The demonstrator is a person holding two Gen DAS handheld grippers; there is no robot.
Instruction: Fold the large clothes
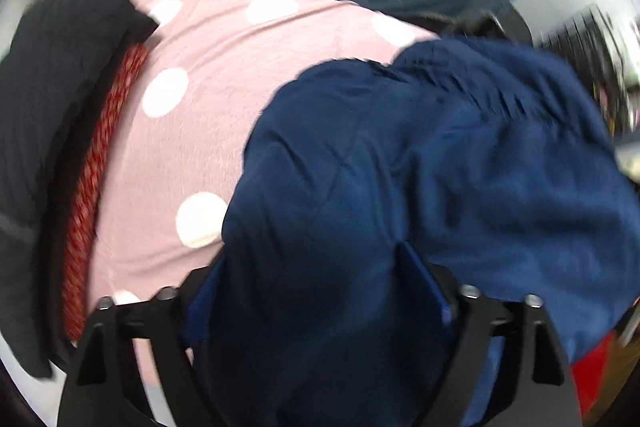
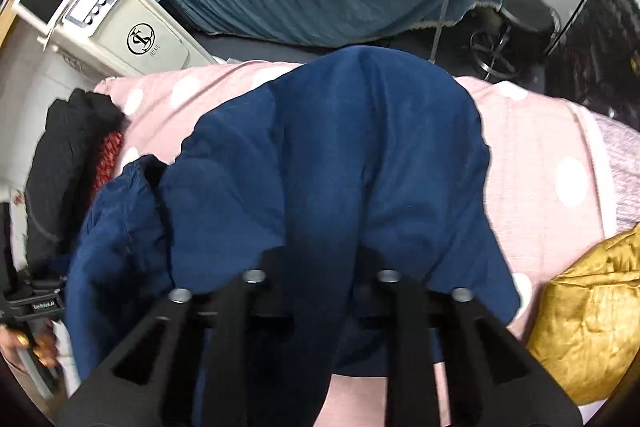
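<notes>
Garment [image 2: 340, 155], navy, rumpled, draped

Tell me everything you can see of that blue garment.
The blue garment is plain navy, of soft, matte cloth, creased and bunched, not yet folded flat. Both grippers, left and right, pinch its near edge, and it drapes away over the pink dotted sheet. Its left part heaps up near a black clothes pile.

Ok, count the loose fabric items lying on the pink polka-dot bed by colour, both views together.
Navy blue garment, held by both grippers: 1
Black clothing pile: 1
Red patterned item: 1
Gold item: 1
Total: 4
</notes>
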